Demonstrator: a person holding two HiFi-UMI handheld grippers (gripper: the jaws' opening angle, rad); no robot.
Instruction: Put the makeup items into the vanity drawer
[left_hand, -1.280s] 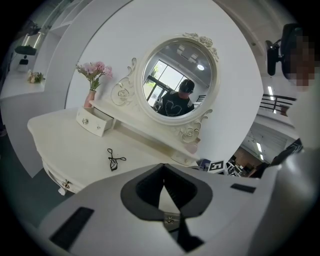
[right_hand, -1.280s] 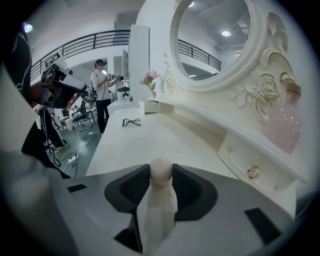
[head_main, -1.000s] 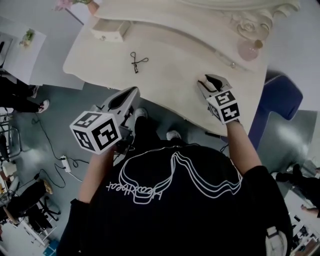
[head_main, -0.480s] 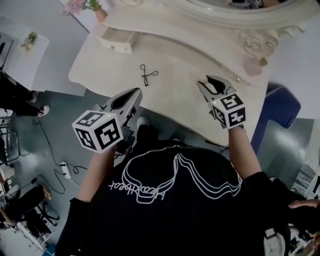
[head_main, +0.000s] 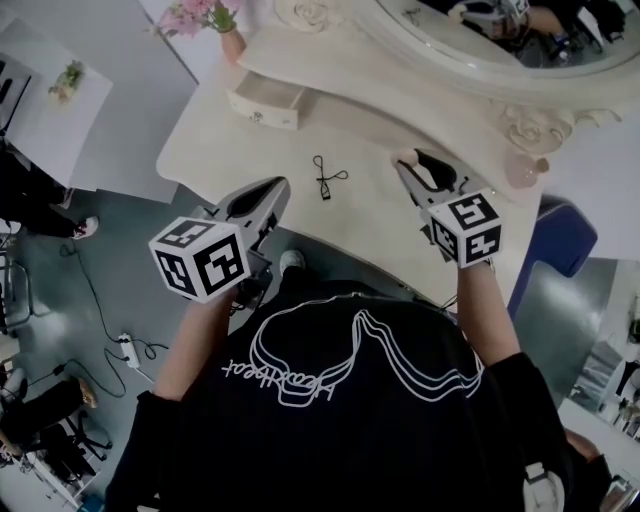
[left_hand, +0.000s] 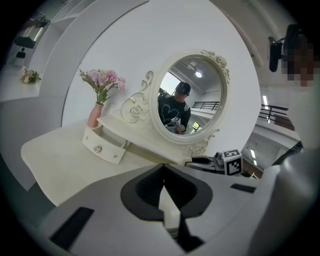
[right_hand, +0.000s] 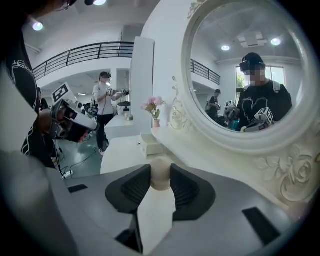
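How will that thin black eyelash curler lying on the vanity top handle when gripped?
The thin black eyelash curler looks like stiff wire, likely light. Lying flat, it probably won't roll, but its slim handles may slip from a grip.

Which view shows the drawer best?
Head view: the drawer is seen from above, pulled out, its inside showing. Left gripper view gives only the drawer's front with knobs; right gripper view shows it small and far off.

Bright, even light from ceiling lamps (right_hand: 37, 26) in the upper left of the right gripper view casts only soft shadows, both gripper views bulge and fall to black at their corners, and the makeup item (right_hand: 160, 173) near the lens looks soft.
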